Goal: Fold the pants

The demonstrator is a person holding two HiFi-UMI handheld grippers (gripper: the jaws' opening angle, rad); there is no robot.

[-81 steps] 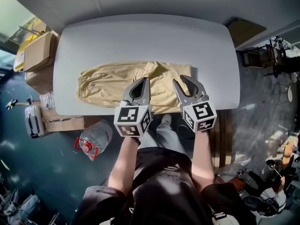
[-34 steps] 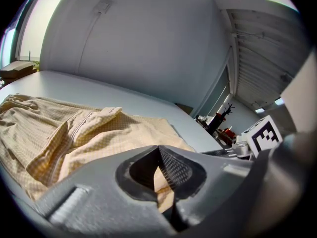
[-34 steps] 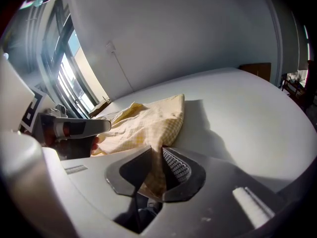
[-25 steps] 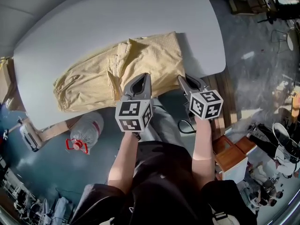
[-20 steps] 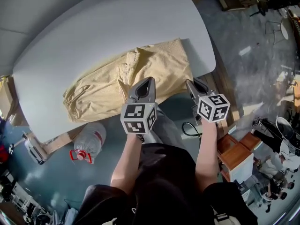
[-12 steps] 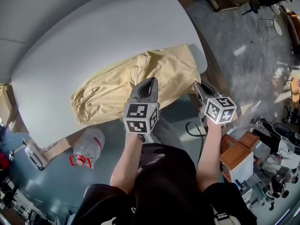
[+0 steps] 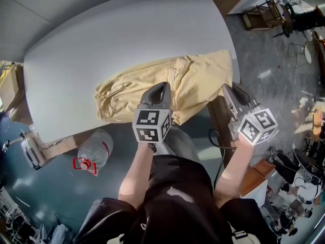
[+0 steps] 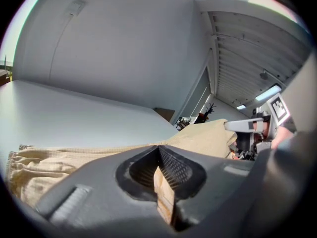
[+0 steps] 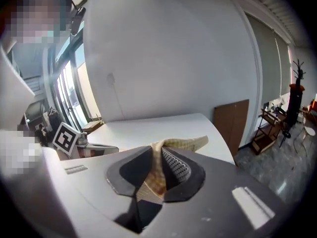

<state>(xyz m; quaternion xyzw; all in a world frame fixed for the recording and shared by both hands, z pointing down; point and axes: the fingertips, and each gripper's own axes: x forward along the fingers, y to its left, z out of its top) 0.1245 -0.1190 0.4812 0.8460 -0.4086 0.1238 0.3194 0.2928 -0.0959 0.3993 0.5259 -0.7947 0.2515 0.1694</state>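
The pants [image 7: 152,83], pale yellow, lie spread across the near part of the grey desk [image 7: 111,39], lengthwise from left to right; one end is gathered in small folds toward the left, and the other reaches the desk's right-hand corner; the near edge of the cloth comes up off the desk where the two grippers hold it.

The left gripper [image 7: 163,87] sits over the near edge about midway along the pants; in the left gripper view its jaws are clenched on a fold of the yellow cloth, which stands pinched in the narrow gap between them.

The right gripper [image 7: 229,89] is at the right-hand end, just past the desk's corner; in the right gripper view its jaws are also clenched on the cloth, with a small peak of fabric rising above the tips.

The two grippers are well apart, with a stretch of the pants between them.

On the floor to the left, below the desk's edge, lies a clear water bottle [image 7: 94,149] with a red handle.
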